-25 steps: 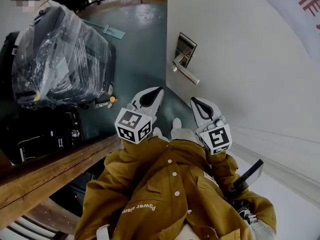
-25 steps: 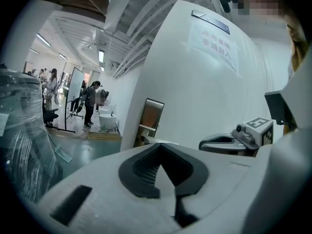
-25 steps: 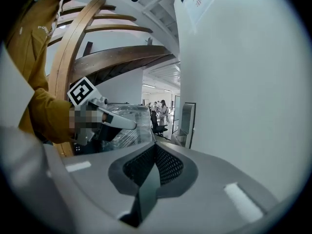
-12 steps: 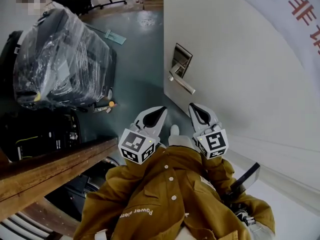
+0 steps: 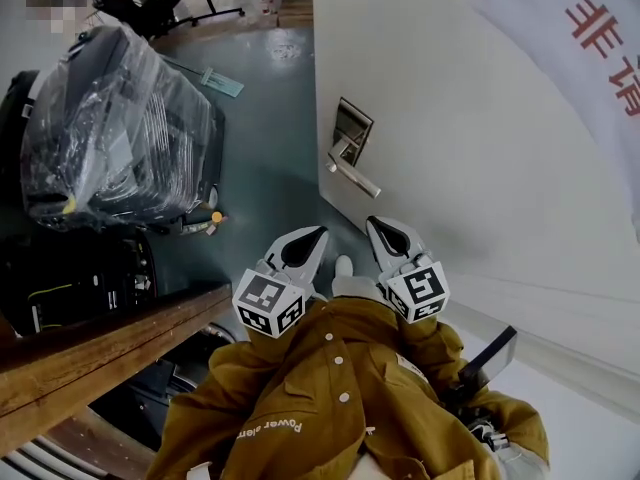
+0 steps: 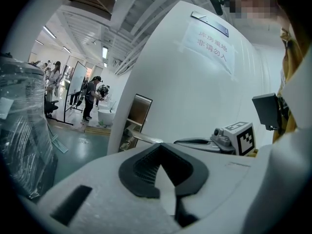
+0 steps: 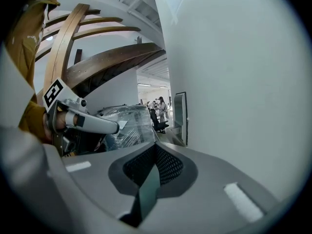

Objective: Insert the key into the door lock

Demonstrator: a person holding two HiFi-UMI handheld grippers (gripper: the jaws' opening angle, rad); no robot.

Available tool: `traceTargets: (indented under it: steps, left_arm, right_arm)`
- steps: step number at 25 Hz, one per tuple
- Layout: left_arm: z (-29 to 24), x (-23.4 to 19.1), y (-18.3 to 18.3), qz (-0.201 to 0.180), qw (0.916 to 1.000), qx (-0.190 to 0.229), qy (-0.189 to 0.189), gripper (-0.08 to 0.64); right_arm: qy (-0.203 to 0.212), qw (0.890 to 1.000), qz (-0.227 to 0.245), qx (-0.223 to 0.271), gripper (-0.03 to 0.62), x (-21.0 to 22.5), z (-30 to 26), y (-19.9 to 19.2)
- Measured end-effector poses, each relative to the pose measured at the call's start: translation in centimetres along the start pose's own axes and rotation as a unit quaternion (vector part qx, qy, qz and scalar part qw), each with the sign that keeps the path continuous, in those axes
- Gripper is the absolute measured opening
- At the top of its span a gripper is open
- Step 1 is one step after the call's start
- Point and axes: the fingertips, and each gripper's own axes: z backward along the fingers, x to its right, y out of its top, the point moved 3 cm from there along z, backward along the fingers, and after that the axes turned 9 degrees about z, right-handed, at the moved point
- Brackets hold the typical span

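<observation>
The white door (image 5: 470,168) fills the right of the head view. Its steel lock plate (image 5: 350,130) and lever handle (image 5: 352,173) sit near the door's left edge. My left gripper (image 5: 318,233) and right gripper (image 5: 374,223) are held side by side in front of my chest, a short way short of the handle. Both point toward it, and both look shut with nothing visible between the pads. In the left gripper view, the lock plate (image 6: 138,112) and handle (image 6: 142,137) lie just beyond my left gripper (image 6: 158,146). No key shows in any view.
A plastic-wrapped suitcase (image 5: 110,118) and a black case (image 5: 70,268) stand on the green floor at the left. A curved wooden rail (image 5: 100,348) runs close by my left side. A paper sign (image 6: 209,45) hangs on the door. People stand in the far room (image 6: 90,96).
My left gripper has drawn back a little from the handle toward my chest. The right gripper has kept its place. The head view has shifted, so the door plate sits further left.
</observation>
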Motion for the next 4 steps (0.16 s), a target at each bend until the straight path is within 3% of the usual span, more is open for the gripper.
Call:
traceTargets:
  steps: [4]
  left_arm:
    - [-0.30, 0.04, -0.02, -0.001, 1.0000, -0.003, -0.001, 0.002]
  right_arm:
    - [-0.002, 1.000, -0.003, -0.003, 0.005, 0.19, 0.05, -0.27]
